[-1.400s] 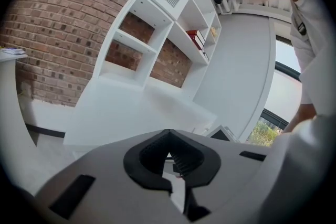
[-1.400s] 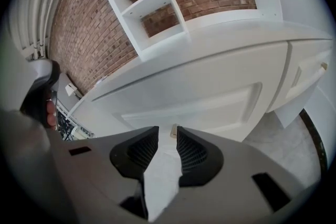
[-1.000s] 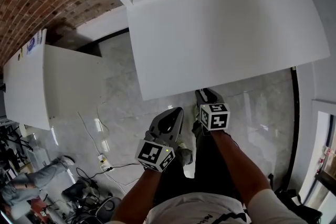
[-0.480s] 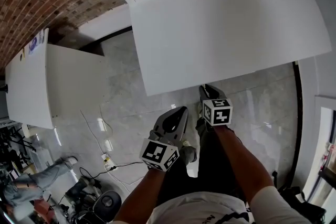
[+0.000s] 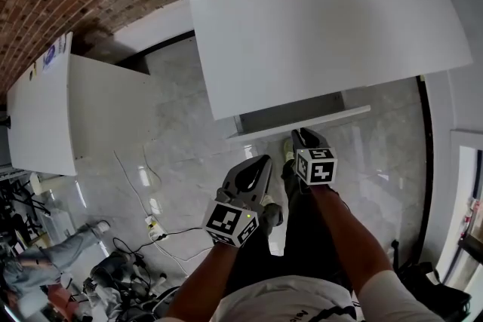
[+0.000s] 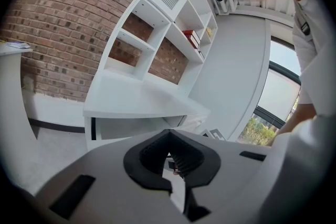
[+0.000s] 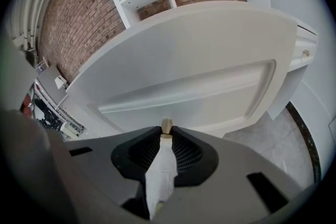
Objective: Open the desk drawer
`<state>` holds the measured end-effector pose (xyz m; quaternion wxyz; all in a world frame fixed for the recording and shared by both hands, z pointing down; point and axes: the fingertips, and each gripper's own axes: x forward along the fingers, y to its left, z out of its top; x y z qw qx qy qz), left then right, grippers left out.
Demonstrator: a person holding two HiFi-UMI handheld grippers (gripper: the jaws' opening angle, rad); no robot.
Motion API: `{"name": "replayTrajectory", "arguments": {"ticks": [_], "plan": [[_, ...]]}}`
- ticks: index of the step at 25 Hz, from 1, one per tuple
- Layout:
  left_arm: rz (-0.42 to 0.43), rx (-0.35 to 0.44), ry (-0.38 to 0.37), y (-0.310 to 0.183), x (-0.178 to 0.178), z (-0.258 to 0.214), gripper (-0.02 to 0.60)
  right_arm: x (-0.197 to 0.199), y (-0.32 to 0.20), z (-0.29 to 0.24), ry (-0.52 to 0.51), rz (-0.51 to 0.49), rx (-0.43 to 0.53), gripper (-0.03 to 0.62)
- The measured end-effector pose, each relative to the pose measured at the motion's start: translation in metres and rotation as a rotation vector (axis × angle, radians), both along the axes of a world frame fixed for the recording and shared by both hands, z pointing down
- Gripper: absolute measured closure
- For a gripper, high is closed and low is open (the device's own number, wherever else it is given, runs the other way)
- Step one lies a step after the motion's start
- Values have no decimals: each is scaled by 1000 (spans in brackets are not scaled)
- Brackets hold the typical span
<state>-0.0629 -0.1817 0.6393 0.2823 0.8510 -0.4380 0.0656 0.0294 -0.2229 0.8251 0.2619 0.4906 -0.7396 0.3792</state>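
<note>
While tight on the drawer knob [image 7: 166, 124], right gripper [image 7: 166, 134] nose-down.

Both bare forearms [image 5: 349, 237] reach forward and down. The grey plastic left gripper [image 5: 255, 164] hangs free, its jaws together and empty. The matching grey right gripper [image 5: 300, 135] is angled more steeply down, its jaws pinching a small brass knob [image 7: 166, 124].
</note>
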Motion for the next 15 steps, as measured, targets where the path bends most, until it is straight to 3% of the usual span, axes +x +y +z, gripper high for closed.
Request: {"name": "replayTrajectory", "arguments": {"ticks": [15], "plan": [[35,4,22,66,3,-20,569,21,96,4,35,10,-33,519]]}}
